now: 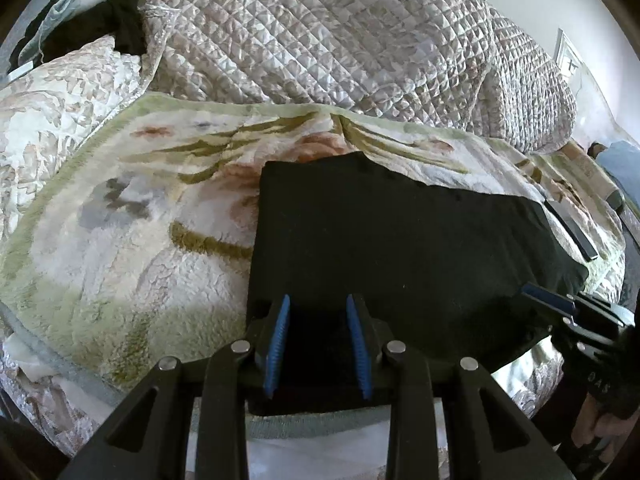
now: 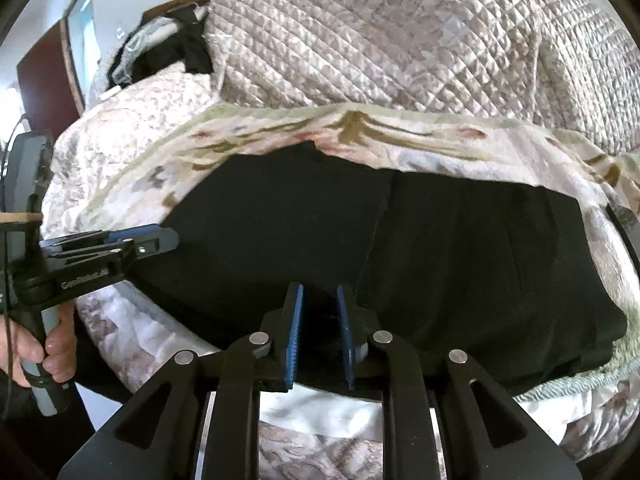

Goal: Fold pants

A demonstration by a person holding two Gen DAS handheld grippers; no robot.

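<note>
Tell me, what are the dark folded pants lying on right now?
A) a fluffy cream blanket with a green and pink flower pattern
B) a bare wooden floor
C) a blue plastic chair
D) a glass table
A: the dark folded pants lie flat on the fluffy cream blanket with a green and pink flower pattern, which shows around their edges on the bed.

Plain black folded cloth pants lie on a cream fleece blanket patterned with olive leaves and pink flowers; the diamond-quilted bedspread is pale grey-beige.
</note>
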